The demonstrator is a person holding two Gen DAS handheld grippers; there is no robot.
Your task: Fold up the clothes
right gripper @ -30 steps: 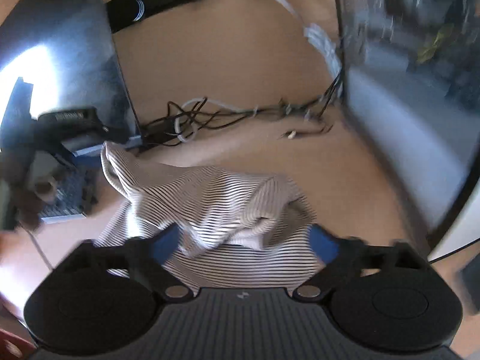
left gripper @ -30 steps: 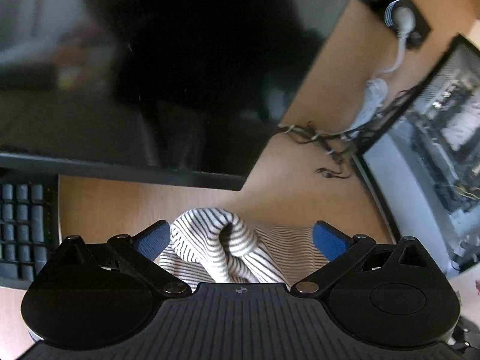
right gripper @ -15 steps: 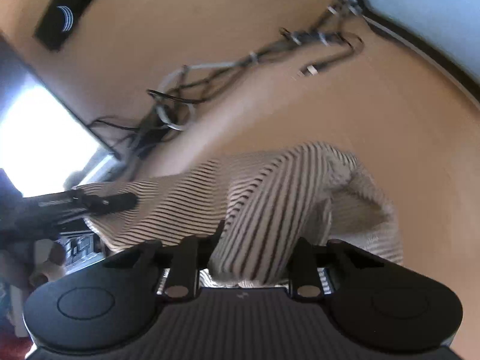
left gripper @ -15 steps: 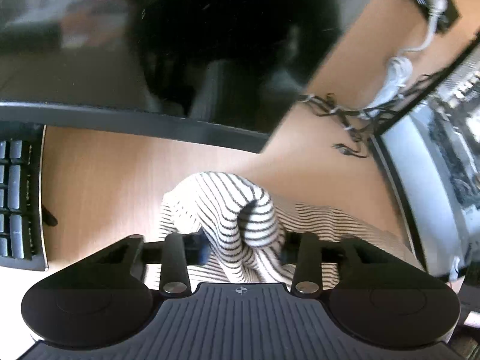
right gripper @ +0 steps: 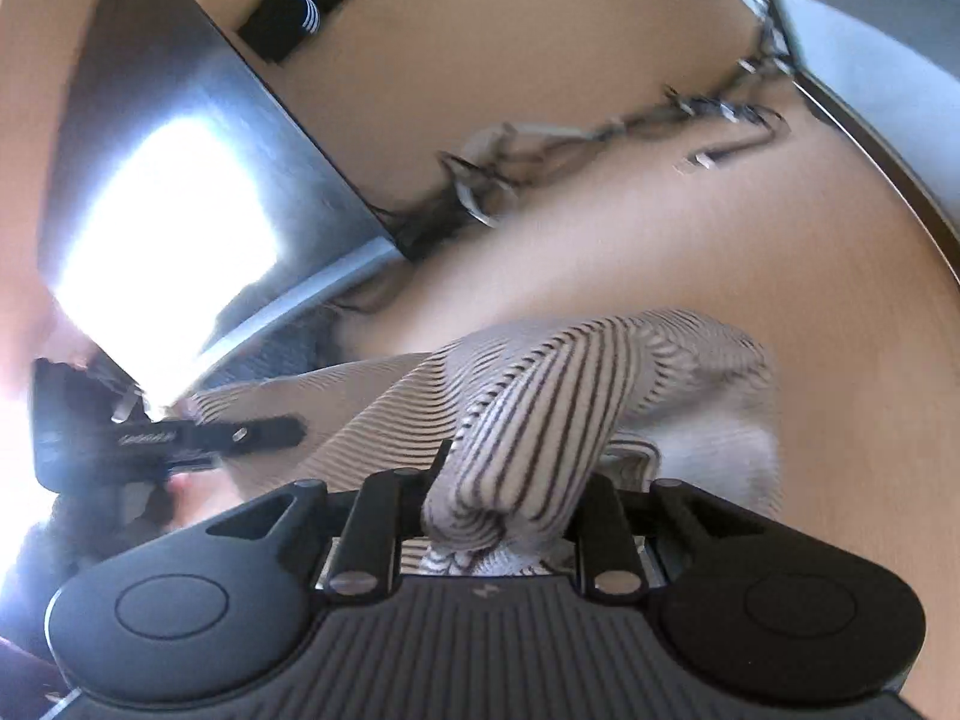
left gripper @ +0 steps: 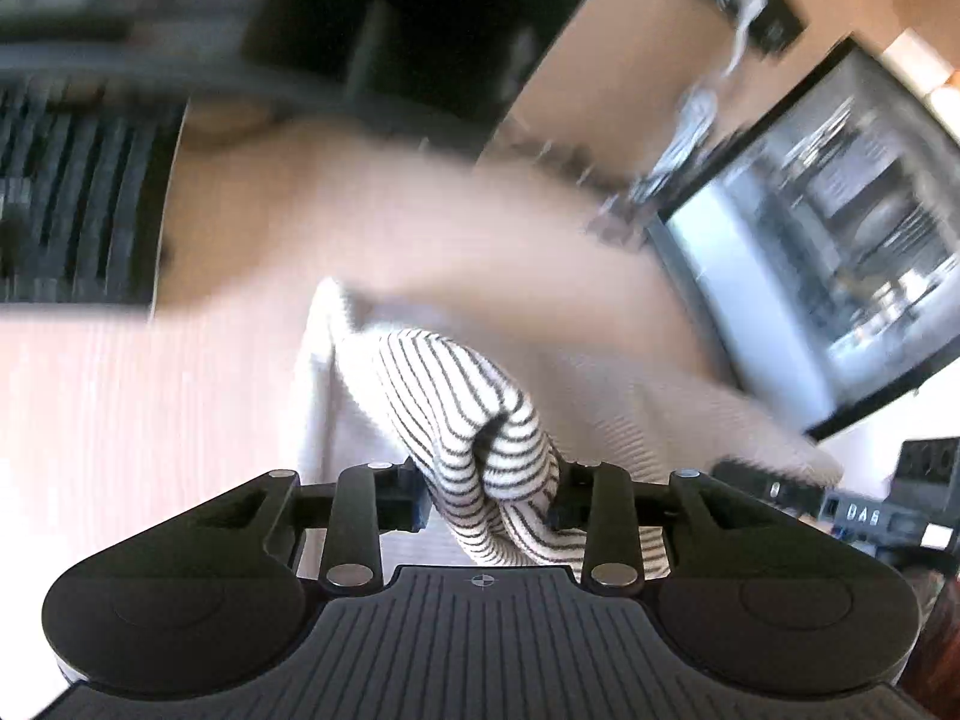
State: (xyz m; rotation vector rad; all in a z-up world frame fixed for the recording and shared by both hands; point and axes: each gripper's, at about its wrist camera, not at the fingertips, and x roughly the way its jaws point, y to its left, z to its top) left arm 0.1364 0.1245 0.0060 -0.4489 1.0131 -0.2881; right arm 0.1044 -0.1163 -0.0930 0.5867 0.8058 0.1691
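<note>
I see the wooden table (right gripper: 750, 228) spread under everything. At its far edge a dark monitor (right gripper: 180, 138) glares on my left and a second screen (left gripper: 840, 252) stands on my right, with a blurred keyboard (left gripper: 72, 204) by the left edge. A tangle of cables (right gripper: 540, 144) lies between the screens, beyond the cloth. The striped garment (right gripper: 540, 384) sits bunched mid-table. My left hand-held gripper (left gripper: 489, 498) is clenched on a rolled fold of it; my right hand-held gripper (right gripper: 498, 516) grasps another bunch. The left one also shows beside the monitor (right gripper: 198, 438).
</note>
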